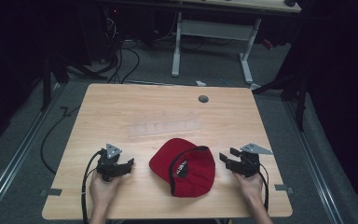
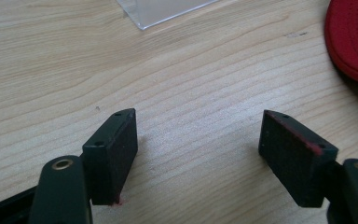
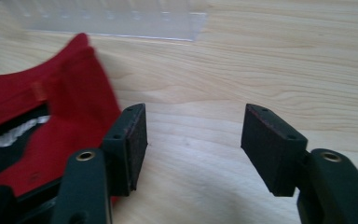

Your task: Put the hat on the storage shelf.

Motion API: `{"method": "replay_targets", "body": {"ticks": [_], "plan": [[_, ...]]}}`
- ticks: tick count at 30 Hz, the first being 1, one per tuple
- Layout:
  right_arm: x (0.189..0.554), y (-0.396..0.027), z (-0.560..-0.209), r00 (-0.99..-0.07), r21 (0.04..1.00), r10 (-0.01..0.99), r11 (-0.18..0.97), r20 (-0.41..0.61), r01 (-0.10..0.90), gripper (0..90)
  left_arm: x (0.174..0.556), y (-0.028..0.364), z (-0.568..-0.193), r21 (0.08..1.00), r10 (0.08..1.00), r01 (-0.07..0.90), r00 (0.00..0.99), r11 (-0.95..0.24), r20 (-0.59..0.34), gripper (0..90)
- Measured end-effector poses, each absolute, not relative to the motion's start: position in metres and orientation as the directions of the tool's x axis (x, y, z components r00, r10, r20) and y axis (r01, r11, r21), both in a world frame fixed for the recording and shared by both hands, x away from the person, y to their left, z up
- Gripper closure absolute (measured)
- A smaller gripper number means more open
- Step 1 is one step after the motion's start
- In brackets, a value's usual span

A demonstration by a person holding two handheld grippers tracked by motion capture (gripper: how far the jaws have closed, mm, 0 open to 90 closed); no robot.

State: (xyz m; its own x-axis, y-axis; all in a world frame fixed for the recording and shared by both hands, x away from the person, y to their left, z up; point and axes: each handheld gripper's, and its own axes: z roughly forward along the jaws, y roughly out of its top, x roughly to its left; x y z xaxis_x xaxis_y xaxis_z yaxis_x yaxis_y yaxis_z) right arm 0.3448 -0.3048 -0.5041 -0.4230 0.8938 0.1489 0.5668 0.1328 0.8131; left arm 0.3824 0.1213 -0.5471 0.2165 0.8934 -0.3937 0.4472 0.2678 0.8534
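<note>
From above: red cap (image 1: pixel 182 167) lying upside down near the front edge of the wooden tabletop (image 1: pixel 121 107), lining and black band facing up, presumably so the inside is within reach. Flanked by left tongs (image 1: pixel 129 163) and right tongs (image 1: pixel 224 157), one in each hand, both just beside the cap and pointed inward at it, neither touching it. Clear plastic tray (image 1: pixel 164 126) flat beyond the cap, near the middle of the tabletop.

Along the left tongs (image 2: pixel 198 135): jaws spread wide over bare wood, nothing between them, resting low on the tabletop. Curved red edge of the cap (image 2: pixel 352 39) at upper right, apart from the jaws. Corner of the clear tray (image 2: pixel 161 11) at the top.

Along the right tongs (image 3: pixel 193 140): jaws spread, gripping nothing, bare wood in the gap. Cap (image 3: pixel 42 121) close against the outer side of one jaw, contact impossible to tell. Clear tray (image 3: pixel 116 18) across the top, well beyond.
</note>
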Motion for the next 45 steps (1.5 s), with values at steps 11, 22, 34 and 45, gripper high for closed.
{"method": "replay_targets", "body": {"ticks": [11, 22, 34, 45], "plan": [[0.345, -0.280, -0.498, -0.519, 0.810, 0.845, 0.213, 0.128, 0.546, 30.1, 0.382, 0.121, -0.547, 0.853, 0.893, 0.448, 0.217, 0.267, -0.393, 28.1], [0.366, -0.251, -0.496, -0.551, 0.802, 0.826, 0.249, 0.116, 0.542, 30.0, 0.382, 0.121, -0.547, 0.853, 0.893, 0.448, 0.217, 0.267, -0.393, 28.1], [0.385, -0.232, -0.502, -0.610, 0.774, 0.775, 0.282, 0.164, 0.567, 34.0, 0.382, 0.121, -0.547, 0.853, 0.893, 0.449, 0.220, 0.264, -0.392, 27.4], [0.394, -0.225, -0.514, -0.620, 0.743, 0.757, 0.292, 0.206, 0.603, 46.4, 0.383, 0.121, -0.547, 0.853, 0.893, 0.448, 0.216, 0.268, -0.394, 27.3]]}}
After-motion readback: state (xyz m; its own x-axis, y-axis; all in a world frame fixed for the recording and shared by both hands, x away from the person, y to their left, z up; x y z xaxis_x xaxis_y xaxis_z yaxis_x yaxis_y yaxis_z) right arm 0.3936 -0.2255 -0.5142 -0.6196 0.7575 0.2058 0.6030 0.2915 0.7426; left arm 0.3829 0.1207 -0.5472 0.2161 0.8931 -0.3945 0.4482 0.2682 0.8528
